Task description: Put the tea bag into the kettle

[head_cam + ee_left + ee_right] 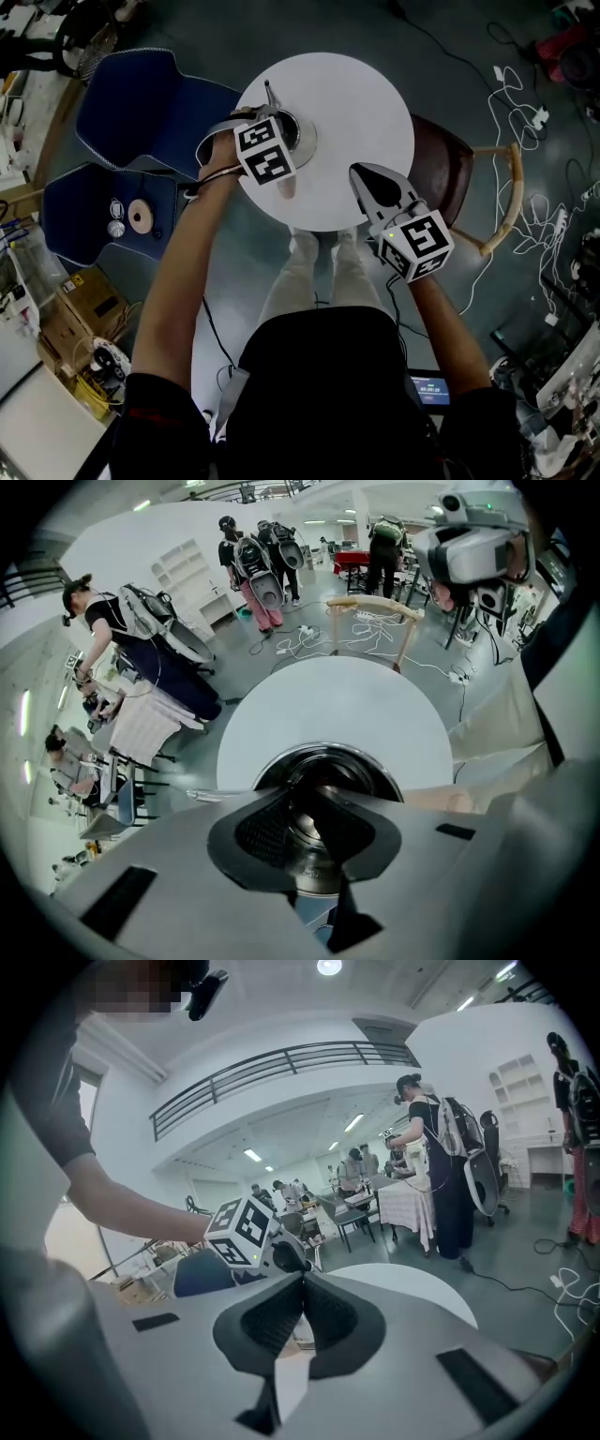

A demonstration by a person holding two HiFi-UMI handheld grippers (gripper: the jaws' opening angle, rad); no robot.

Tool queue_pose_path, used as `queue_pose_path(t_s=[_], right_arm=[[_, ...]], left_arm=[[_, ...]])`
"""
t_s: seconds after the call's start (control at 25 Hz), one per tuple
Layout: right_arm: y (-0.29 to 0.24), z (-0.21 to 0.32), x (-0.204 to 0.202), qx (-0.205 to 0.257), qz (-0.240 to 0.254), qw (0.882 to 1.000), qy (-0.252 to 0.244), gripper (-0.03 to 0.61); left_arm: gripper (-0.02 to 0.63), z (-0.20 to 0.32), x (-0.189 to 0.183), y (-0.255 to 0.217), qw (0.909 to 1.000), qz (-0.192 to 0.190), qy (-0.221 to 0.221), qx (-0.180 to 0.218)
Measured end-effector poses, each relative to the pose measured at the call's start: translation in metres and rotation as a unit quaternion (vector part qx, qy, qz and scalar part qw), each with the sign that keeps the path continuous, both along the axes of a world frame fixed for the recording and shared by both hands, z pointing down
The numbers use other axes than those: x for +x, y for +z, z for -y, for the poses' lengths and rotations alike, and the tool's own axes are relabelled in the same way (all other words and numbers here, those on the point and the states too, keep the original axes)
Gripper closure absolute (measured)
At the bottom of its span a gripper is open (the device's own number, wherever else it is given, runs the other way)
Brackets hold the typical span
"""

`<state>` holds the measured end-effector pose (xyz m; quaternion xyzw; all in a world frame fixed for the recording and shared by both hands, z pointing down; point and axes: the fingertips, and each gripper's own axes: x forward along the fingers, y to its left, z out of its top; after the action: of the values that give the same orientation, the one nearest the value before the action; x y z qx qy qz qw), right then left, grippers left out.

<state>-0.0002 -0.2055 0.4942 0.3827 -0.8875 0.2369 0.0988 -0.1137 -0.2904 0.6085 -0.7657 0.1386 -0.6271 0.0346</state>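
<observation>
A steel kettle [303, 132] stands open on the left part of the round white table [356, 103], its handle pointing away. My left gripper [281, 131] hangs right over the kettle mouth [323, 754]. In the left gripper view its jaws [309, 797] stand a narrow gap apart, with the kettle's inside showing between them. A small pale beige packet [286, 183], seemingly the tea bag, lies on the table beside the kettle [469, 801], on my side of it. My right gripper [360, 172] hovers over the table's near right edge, shut and empty [302, 1283].
Two blue chairs [141, 103] stand left of the table. A wooden-armed chair with a brown seat [441, 164] stands on the right. Cables [525, 112] trail over the floor at right and cardboard boxes [80, 305] sit lower left. Several people [141, 639] work in the background.
</observation>
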Motion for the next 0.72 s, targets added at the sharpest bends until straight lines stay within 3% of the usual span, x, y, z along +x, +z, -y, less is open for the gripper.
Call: queue_pose_path(t_s=[0.12,0.4,0.72], right_arm=[[-0.002,0.004,-0.002,0.001,0.001,1.0,0.0,0.561],[-0.017,0.012,-0.007,0.015,0.005,1.0,-0.008,0.561],[-0.044,0.018,-0.015,0.038,0.004,0.999,-0.027,0.561]], left_arm=[[0.579,0.004,-0.003,-0.015,0.9997,-0.016,-0.014,0.015],[0.595,-0.001,-0.006,-0.044,0.9969,-0.053,-0.048,0.033],[0.598,-0.01,0.001,-0.086,0.9873,-0.119,-0.088,0.057]])
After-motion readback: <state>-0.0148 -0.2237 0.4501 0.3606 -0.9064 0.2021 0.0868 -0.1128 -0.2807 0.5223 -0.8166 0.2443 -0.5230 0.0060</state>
